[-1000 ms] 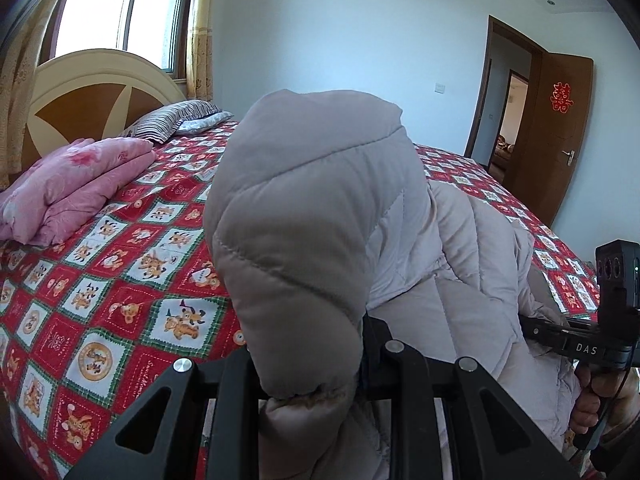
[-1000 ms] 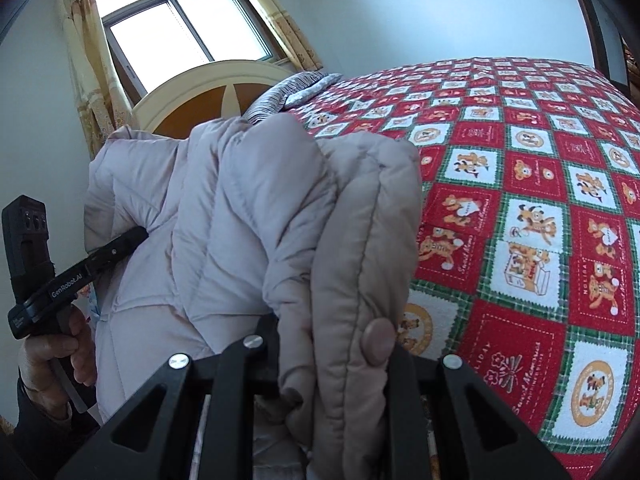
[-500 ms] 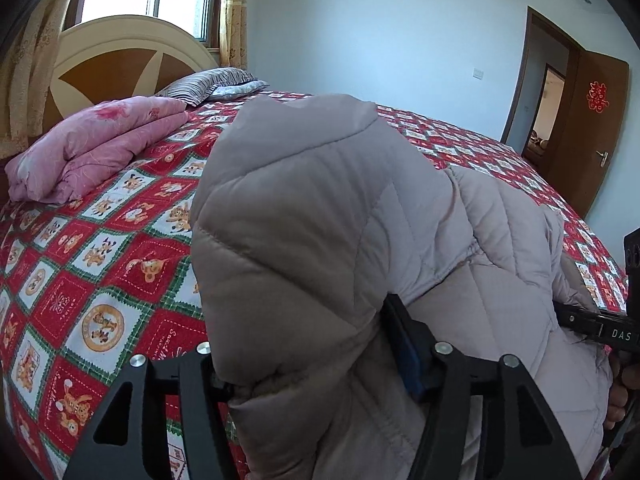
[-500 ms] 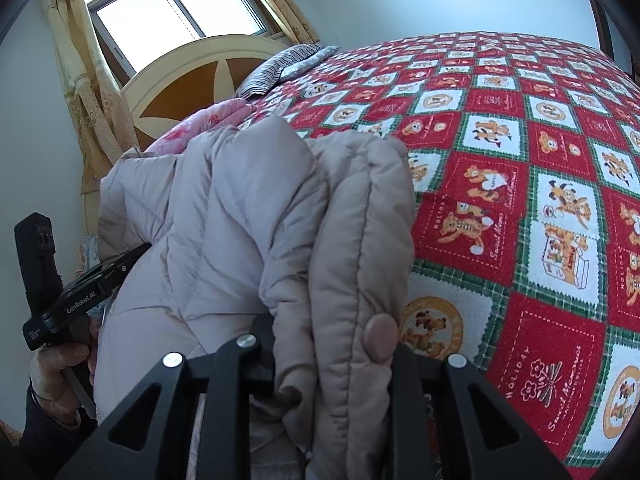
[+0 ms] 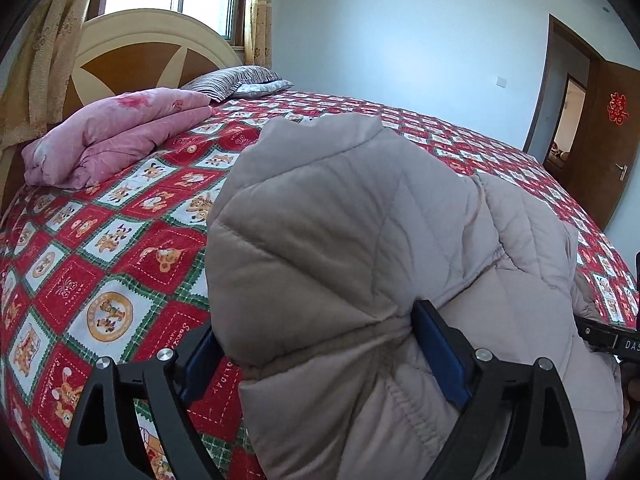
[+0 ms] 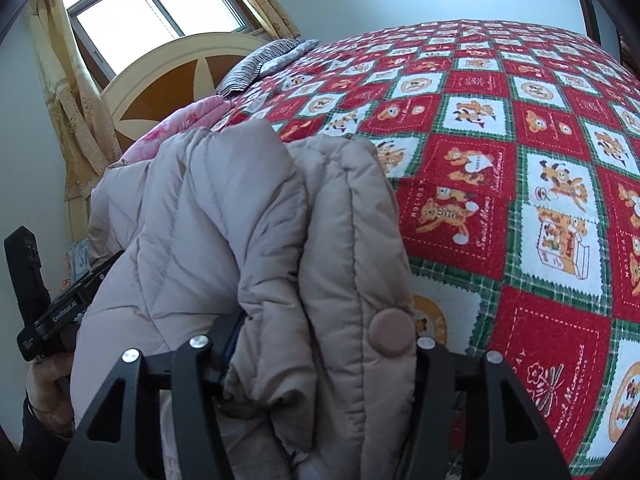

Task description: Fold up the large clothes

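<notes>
A beige quilted puffer jacket (image 5: pixel 360 240) lies bunched at the near edge of the bed and fills the middle of both views (image 6: pixel 248 220). My left gripper (image 5: pixel 320 356) has its jaws spread wide with a thick fold of the jacket between them; the blue pads (image 5: pixel 436 356) stand apart on each side of the fold. My right gripper (image 6: pixel 320 352) is shut on a bunched edge of the jacket that carries a round snap button (image 6: pixel 390 332). Each gripper shows at the edge of the other's view.
The bed carries a red, white and green cartoon quilt (image 5: pixel 100 272). A folded pink blanket (image 5: pixel 120 136) and striped pillows (image 5: pixel 236 80) lie by the headboard (image 6: pixel 168 80). An open brown door (image 5: pixel 600 140) is at the far right.
My left gripper's jaws have opened from a tight clamp on the jacket to a wide spread around it. Both grippers have lowered the jacket toward the bed. The right grip is unchanged.
</notes>
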Demonstrator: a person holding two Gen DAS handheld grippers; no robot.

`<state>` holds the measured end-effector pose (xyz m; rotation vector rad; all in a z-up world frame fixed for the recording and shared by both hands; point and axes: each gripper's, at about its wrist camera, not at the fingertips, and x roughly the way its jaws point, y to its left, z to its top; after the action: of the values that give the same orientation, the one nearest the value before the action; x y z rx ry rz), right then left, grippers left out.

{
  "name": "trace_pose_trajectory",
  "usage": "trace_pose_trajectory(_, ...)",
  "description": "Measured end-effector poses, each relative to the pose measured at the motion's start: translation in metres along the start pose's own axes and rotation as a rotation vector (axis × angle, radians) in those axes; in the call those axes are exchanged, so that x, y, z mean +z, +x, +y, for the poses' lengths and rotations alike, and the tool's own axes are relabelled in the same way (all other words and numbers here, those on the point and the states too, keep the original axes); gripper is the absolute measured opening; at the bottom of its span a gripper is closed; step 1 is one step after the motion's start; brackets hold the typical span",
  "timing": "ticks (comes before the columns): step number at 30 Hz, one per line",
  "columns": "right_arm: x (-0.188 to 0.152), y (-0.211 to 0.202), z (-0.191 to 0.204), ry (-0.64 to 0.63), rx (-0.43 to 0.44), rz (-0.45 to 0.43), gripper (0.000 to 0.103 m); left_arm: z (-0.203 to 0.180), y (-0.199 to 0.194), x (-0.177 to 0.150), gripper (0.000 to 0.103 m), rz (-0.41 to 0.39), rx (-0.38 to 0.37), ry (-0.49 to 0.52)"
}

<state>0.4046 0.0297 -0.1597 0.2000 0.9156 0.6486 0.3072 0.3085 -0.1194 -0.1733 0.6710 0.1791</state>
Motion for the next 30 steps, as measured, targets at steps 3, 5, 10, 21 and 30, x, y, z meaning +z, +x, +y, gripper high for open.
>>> trace_pose_trajectory(3, 0.002, 0.0, 0.0, -0.002, -0.023, -0.002, 0.067, -0.002, -0.002, 0.0, 0.091, 0.001, 0.026, 0.006)
trace_pose_trajectory(5, 0.002, -0.002, 0.0, -0.005, -0.052, -0.008, 0.072, -0.003, -0.005, 0.0, 0.091, 0.001, 0.032, 0.014)
trace_pose_trajectory(10, 0.004, -0.026, -0.001, 0.021, -0.075, -0.062, 0.072, -0.007, -0.026, 0.004, 0.091, -0.011, 0.066, 0.036)
trace_pose_trajectory(21, -0.02, -0.114, 0.044, -0.067, -0.144, -0.211, 0.077, -0.025, -0.119, -0.015, 0.091, -0.132, 0.042, 0.111)
trace_pose_trajectory(30, -0.04, -0.152, 0.075, -0.107, -0.126, -0.291, 0.082, -0.029, -0.16, -0.024, 0.091, -0.183, -0.007, 0.089)
